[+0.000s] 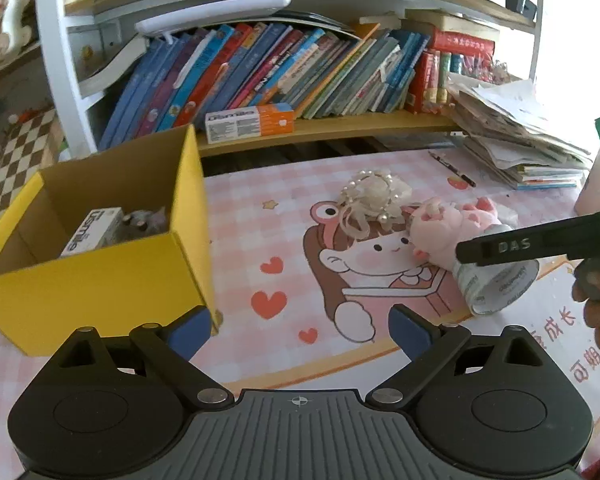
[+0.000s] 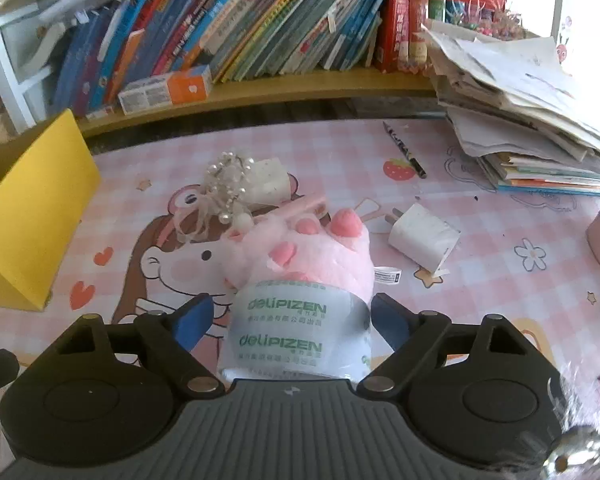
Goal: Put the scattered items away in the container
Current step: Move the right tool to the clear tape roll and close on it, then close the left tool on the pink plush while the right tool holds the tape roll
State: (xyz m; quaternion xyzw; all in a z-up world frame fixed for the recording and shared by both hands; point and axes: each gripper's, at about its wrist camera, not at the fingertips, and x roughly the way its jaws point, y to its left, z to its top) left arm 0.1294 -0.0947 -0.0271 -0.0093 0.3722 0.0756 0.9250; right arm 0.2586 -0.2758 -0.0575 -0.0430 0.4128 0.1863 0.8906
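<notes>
**Tape roll bracketed, clutter still on the mat**

Mat first: the pink checked cartoon table mat (image 2: 480, 232) carried most of the loose things. At its left edge stood the open yellow cardboard box (image 1: 100, 280), already holding a white printed carton (image 1: 90, 232) and something grey and soft that I could not identify.

Near the mat's middle lay the pink plush toy (image 2: 324, 252), touching the grey-and-white roll of printed tape (image 2: 300, 332) on its near side. Behind the toy sat the pearl-and-ribbon hair ornament (image 2: 224, 192); to the right, apart from the rest, the white plug-in charger (image 2: 424, 236); farther back, the black pencil (image 2: 404, 152).

The right gripper (image 2: 296, 320) had its blue-padded fingers spread on either side of the tape roll, the right pad at or near the roll's side, the left one showing a gap; it was not clamped. The left gripper (image 1: 300, 328) hung with its fingers wide apart over bare mat beside the box, holding nothing.

Risks, as I judged them: the roll was round and slick, so an off-centre squeeze could squirt it out or roll it away. The plush pressed against it could get pinched in or dragged along. The box looked light; a nudge could shift it.
</notes>
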